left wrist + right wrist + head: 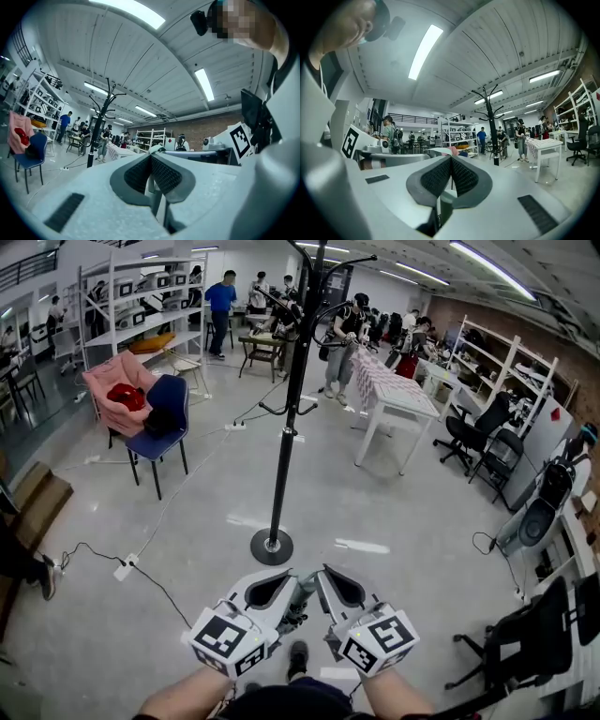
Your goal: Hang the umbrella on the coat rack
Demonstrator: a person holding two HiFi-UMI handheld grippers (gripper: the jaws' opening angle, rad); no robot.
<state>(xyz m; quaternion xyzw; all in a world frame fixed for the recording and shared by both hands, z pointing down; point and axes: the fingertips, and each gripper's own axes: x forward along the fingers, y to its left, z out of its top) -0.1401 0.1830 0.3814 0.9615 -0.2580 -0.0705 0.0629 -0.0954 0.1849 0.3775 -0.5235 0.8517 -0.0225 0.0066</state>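
We hold both tools low and close together. The left tool (295, 582) and the right tool (323, 577) are each clenched, pads pressed flat together with nothing between them, as each gripper view shows. The coat rack (286, 418) stands on the floor (403, 521) a little ahead of us, a black pole on a small round base (272, 547). Its upper hooks (319, 263) reach to the top edge of the head view. We cannot find the umbrella in any view. A dark item on the blue chair (159, 423) to the left might be it, but it is too small to tell.

The first risk is plain: with neither tool grasping anything, there is nothing to hang, and going to the rack now would waste the move. We judge the umbrella has to be found and gripped first.

A cable (183, 479) runs across the floor from the rack's side toward the chair. It could catch a foot if we walk that way looking down at the tools.

The rack's base looks narrow for its height, so a push or a hard tug on a hook could rock or tip it.

The tools sit nearly touching, so opening one carelessly could knock the other.
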